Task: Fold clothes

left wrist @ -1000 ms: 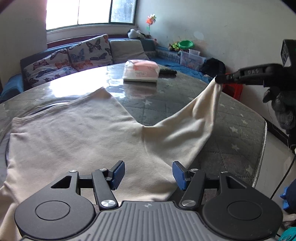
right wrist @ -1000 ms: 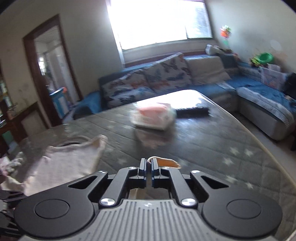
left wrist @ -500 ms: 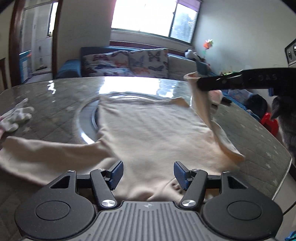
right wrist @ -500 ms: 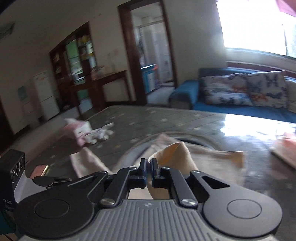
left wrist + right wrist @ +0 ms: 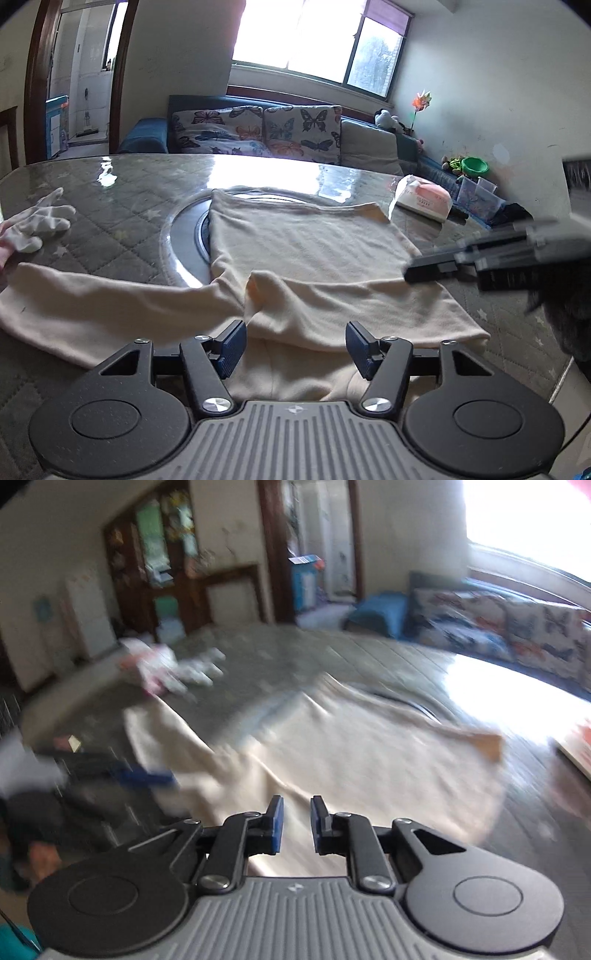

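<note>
1. Cream long-sleeved top (image 5: pixel 306 251) lies flat on the quilted table (image 5: pixel 122 206), just ahead of the left gripper (image 5: pixel 293 345).
2. One sleeve (image 5: pixel 354 306) is folded across the body, right in front of that gripper's wide, empty jaws.
3. Right gripper (image 5: pixel 294 821) has just been opening; a narrow gap, nothing between the pads.
4. White glove (image 5: pixel 38 221) lies far left.

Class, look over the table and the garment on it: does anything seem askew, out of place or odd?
The cream shirt is only half folded: one sleeve lies across the body, while the other sleeve trails out sideways over the table. A loose white glove lies beside it. Nothing looks spilled or damaged.
</note>
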{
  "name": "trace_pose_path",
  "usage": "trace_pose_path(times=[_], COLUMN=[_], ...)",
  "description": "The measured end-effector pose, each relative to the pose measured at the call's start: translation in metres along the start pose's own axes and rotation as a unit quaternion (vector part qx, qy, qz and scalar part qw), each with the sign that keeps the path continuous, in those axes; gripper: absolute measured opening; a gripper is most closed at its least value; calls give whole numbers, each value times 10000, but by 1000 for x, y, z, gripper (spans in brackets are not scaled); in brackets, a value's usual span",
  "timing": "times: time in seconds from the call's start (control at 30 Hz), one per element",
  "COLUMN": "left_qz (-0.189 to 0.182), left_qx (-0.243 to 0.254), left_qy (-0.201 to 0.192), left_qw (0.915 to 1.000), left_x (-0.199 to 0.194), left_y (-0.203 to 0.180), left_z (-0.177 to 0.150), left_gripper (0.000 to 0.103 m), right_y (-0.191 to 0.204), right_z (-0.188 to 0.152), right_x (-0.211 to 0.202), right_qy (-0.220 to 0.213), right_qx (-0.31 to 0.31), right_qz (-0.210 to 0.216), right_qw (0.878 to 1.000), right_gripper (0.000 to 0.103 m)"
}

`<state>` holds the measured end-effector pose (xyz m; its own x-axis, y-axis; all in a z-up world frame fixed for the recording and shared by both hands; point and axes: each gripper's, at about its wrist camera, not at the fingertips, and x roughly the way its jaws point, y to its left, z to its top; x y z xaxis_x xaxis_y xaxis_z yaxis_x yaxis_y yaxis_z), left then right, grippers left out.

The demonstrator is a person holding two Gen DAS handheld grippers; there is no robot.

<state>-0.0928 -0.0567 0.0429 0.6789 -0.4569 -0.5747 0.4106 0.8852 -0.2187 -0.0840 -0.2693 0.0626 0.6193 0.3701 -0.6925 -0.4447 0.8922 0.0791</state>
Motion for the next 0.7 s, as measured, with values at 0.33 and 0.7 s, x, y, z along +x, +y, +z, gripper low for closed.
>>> trace_pose_path(times=[0.33, 0.7], left_qz=[175, 513], left_qx=[207, 75], left_qy=[27, 216], left_qw=[9996, 9984], left_x=[19, 32], left_y=[-9, 7], left_z=[3, -4], left_gripper=[62, 31], right_y=[-32, -59], right_z=[-45, -28], right_x=[-16, 14], right_qy=[281, 53], right_qx=[120, 289], right_qz=[-365, -642], right_qw=[9989, 9975], right_gripper=[18, 22])
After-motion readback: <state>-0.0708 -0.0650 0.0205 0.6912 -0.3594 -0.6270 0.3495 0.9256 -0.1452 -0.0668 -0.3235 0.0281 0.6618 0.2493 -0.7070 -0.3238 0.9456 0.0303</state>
